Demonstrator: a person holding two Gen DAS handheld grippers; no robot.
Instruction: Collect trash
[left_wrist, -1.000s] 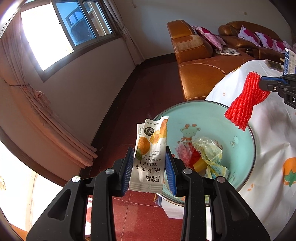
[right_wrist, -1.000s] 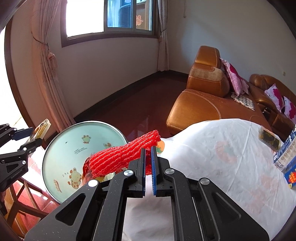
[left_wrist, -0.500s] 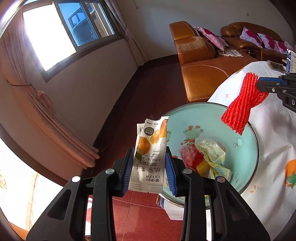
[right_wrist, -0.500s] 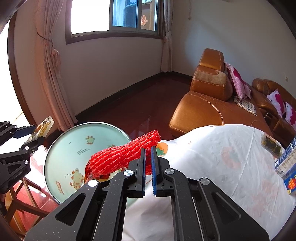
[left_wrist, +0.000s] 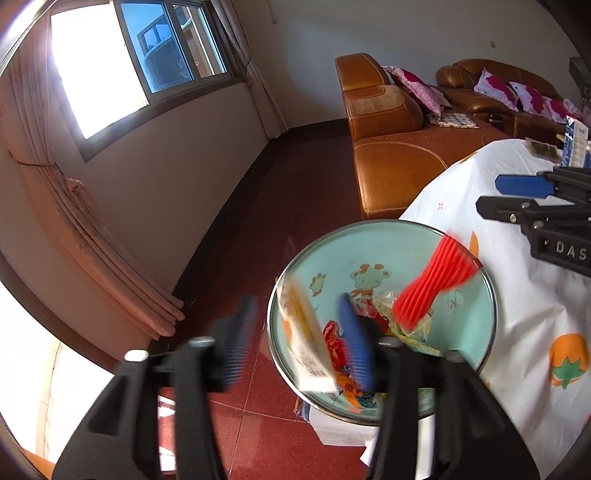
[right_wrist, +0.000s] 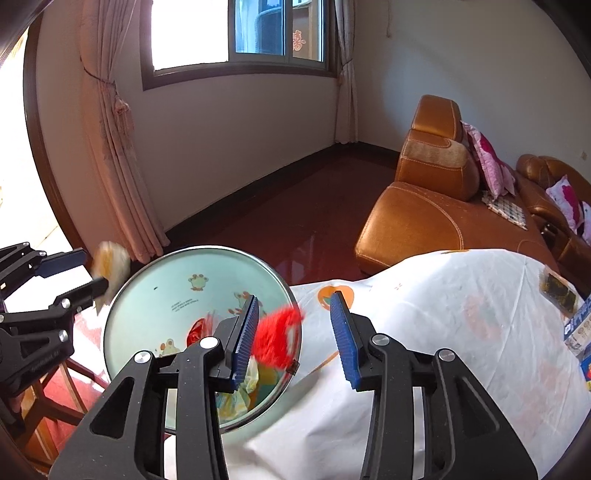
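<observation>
L hand-held gripper (left_wrist: 299, 332): jaws wide apart, blurred, nothing gripped.
Snack packet (left_wrist: 306, 343): blurred, loose between L jaws, over near rim of basin, lower centre of frame.
R hand-held gripper (right_wrist: 295, 332): jaws spread wide, holding nothing.
Red foam net (right_wrist: 277, 336): blurred, free between R jaws, above basin's right edge.
Basin (right_wrist: 147, 291): teal w/ cartoon prints, wrappers (left_wrist: 413, 332) inside; beside white worktop (right_wrist: 443, 314).
</observation>
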